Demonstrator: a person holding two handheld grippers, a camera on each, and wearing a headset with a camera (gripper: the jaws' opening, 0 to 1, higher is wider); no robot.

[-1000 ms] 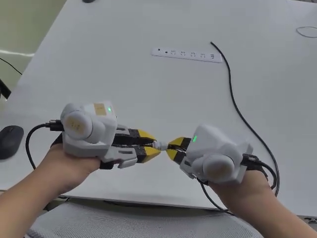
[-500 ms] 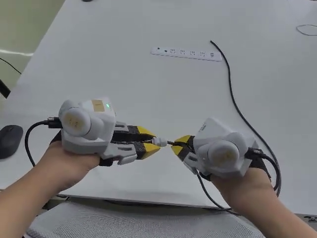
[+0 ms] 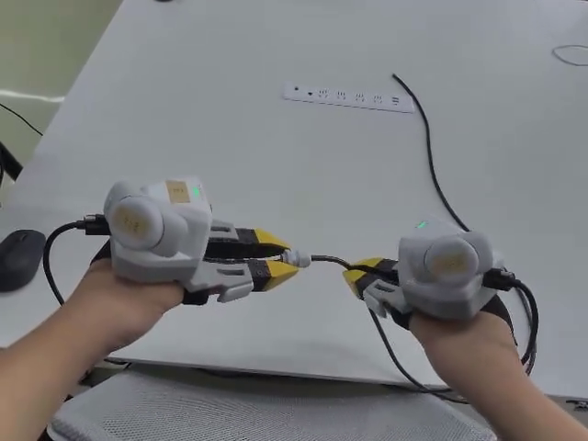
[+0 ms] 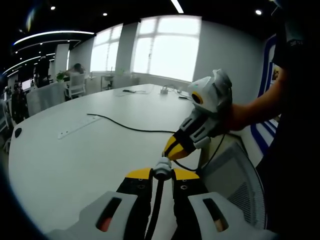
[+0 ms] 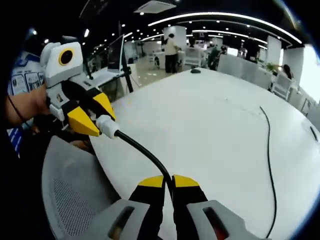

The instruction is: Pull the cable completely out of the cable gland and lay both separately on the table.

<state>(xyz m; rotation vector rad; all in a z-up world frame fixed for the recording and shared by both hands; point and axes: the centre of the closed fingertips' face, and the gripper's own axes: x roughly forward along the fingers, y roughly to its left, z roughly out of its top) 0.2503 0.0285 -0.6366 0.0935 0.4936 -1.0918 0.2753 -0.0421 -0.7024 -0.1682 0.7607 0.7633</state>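
**White workbench, gland and cable held between two grippers**

White tabletop (image 3: 276,138) ran from the near edge toward a bright open office. At that near edge, above a mesh chair (image 3: 230,413), the person held both tools in the air.

The left gripper (image 3: 280,260) had its jaws closed on the small, pale cable gland (image 3: 296,262), whose rounded nose poked just past the yellow tips. A thin black cable (image 3: 331,263) came out of that nose, bowed in a shallow curve, and ended in the right gripper (image 3: 354,271), whose jaws were pinched shut on it.

In the left gripper view a black line also ran back between the jaws behind the gland. From that I judged some length had not yet come through. Neither piece lay on the table.

To do the pull well, I thought the right hand should draw straight along the gland's axis while the left held firm. A sideways tug would likely bend the cable hard at the nose, and the thin, smooth jacket could slip in the jaws. If so, a fresh grip close to the gland might be needed.

The cable looked limp enough to hold a soft curve, and the gland looked like hard, whitish plastic.

Farther off, a dark mouse (image 3: 18,260) sat at the left edge. A white power strip (image 3: 347,97) lay beyond, with a black cord (image 3: 432,175) trailing back from it, well apart from the work.
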